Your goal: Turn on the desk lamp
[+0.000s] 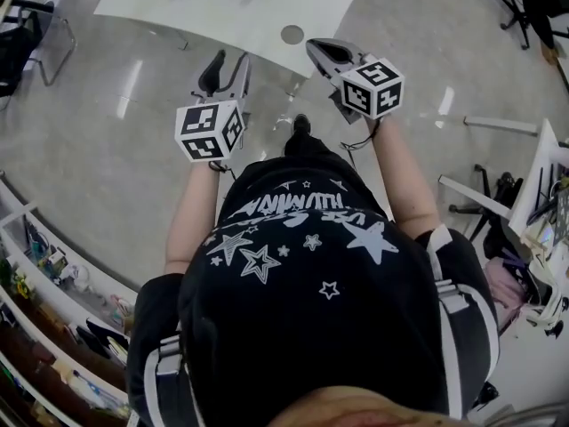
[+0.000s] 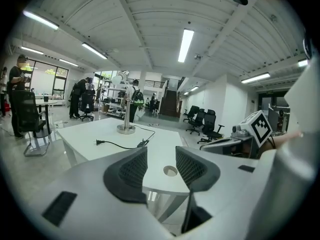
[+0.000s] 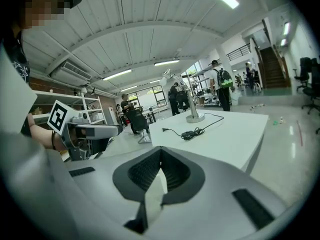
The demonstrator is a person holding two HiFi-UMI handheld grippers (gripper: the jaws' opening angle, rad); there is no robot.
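A white worktop (image 1: 267, 12) carries a black power cord (image 3: 192, 133) and a silver desk lamp (image 2: 126, 129). Just short of the worktop, the left gripper (image 1: 222, 68) and right gripper (image 1: 327, 53) are light grey. Their jaws are lined with black, finely cross-hatched pads (image 2: 132, 169), and each bears a white cube (image 1: 210, 130) printed with black square markers. The person's top (image 1: 302, 265) is black, scattered with white stars, some solid and some outlined, below white lettering, with white stripes on the sleeves. The floor (image 1: 107, 123) around the worktop is glossy grey. Beyond the worktop, black office chairs (image 2: 202, 121) stand under a white ribbed ceiling (image 2: 165, 14).
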